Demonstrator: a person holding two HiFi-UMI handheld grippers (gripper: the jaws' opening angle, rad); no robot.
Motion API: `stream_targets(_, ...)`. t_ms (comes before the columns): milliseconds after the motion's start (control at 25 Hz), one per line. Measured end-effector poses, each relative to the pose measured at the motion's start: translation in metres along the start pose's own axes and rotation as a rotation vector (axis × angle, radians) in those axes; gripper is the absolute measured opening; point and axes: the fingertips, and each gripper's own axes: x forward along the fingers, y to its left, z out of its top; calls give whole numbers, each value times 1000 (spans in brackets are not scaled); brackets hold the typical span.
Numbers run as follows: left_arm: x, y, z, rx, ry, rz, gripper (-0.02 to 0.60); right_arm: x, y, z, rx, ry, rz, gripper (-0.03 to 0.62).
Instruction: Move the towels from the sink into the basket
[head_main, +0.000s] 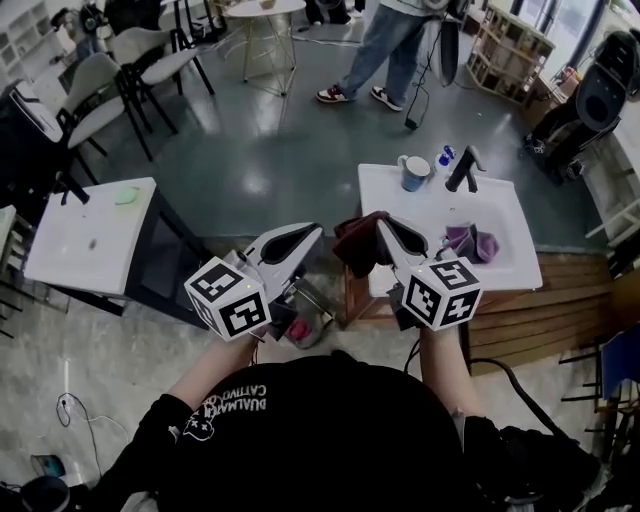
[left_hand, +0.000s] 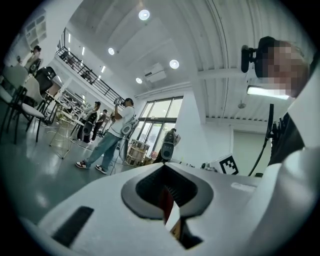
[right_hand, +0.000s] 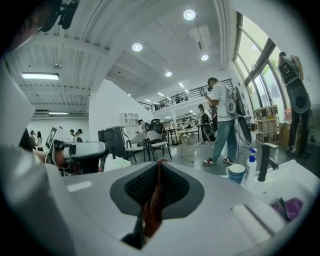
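Note:
A dark red towel (head_main: 358, 240) hangs in the air between my two grippers, left of the white sink (head_main: 505, 215). My right gripper (head_main: 385, 228) is shut on it, and the cloth (right_hand: 151, 210) shows pinched between its pads. My left gripper (head_main: 316, 233) reaches the towel's left edge with its jaws closed, and a thin dark red strip (left_hand: 164, 197) sits between its pads. Purple towels (head_main: 470, 243) lie in the sink basin and also show as a purple heap (right_hand: 287, 206) in the right gripper view. The basket (head_main: 318, 322) stands on the floor below my grippers, with a pink towel (head_main: 298, 330) inside.
On the sink's back edge stand a blue mug (head_main: 412, 172), a black faucet (head_main: 463, 168) and a spray bottle (head_main: 446, 155). A second white sink (head_main: 90, 235) is at the left. Chairs (head_main: 95, 95) and a standing person (head_main: 385, 50) are beyond.

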Motion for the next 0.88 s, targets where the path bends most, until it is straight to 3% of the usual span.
stream_targets(400,-103,46,31,13,-24,59,-3,58,97,1,-23,9,32,25)
stream_targets(880,-182,98,26,-40,-7,142,-3,122,167,-29,11,82,85,25)
